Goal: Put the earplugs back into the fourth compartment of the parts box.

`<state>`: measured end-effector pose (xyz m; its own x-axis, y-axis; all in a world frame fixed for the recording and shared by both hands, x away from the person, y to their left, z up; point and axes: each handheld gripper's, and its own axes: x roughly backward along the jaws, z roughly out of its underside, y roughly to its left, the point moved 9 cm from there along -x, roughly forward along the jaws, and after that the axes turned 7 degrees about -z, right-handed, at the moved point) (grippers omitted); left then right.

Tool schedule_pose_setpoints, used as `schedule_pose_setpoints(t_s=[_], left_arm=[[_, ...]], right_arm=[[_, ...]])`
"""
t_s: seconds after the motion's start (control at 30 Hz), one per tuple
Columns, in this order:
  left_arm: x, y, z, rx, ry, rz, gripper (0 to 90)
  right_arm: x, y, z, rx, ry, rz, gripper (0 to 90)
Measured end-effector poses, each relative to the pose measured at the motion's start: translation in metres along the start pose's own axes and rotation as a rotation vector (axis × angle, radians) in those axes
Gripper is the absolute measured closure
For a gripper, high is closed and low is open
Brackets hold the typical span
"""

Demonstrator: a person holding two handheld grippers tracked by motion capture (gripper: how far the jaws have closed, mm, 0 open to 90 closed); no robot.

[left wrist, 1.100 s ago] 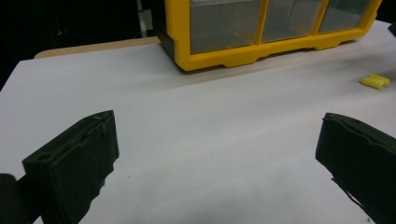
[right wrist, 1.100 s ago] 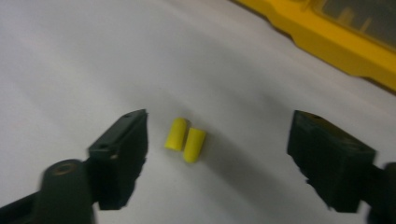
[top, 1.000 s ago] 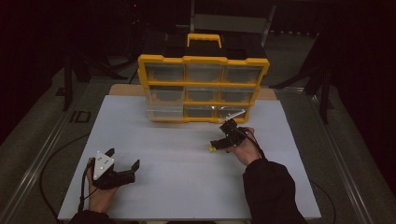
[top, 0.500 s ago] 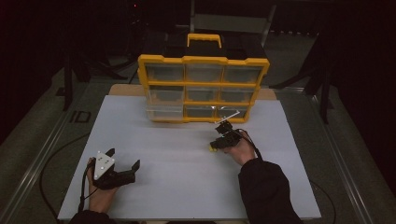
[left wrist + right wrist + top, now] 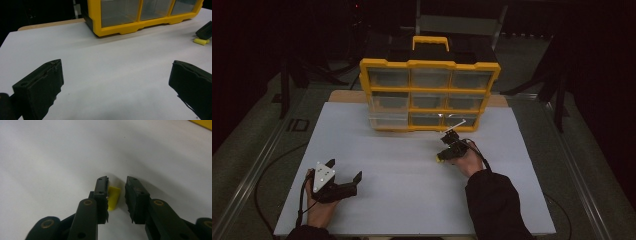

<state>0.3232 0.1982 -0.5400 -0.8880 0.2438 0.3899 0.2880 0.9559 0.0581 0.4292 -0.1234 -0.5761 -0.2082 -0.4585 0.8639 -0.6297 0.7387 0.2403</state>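
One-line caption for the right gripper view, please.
Right gripper, jaws just closing, straddles a small yellow piece on the white table; a gap remains at one pad.

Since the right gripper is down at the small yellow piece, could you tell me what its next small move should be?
Probably finish closing. The right gripper has just been closing, and the yellow piece lies on the white table between its jaws, against one pad with a gap at the other, so it is not yet clamped.

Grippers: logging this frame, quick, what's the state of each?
Left gripper: open, empty.
Right gripper: open, just been closing around yellow piece, not yet clamped.
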Motion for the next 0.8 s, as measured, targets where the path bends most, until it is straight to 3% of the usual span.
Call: schedule_pose_setpoints(t_s=[0.2, 0.8], left_arm=[[-0.0004, -0.0003, 0.0005, -0.001, 0.004, -0.001, 0.5], [0.0000, -0.0002, 0.0001, -0.002, 0.001, -0.002, 0.6]], right_arm=[[-0.0021, 0.0007, 0.0002, -0.020, 0.002, -0.018, 77.8], [0.0044, 0.0032, -0.0028, 0.021, -0.014, -0.009, 82.3]])
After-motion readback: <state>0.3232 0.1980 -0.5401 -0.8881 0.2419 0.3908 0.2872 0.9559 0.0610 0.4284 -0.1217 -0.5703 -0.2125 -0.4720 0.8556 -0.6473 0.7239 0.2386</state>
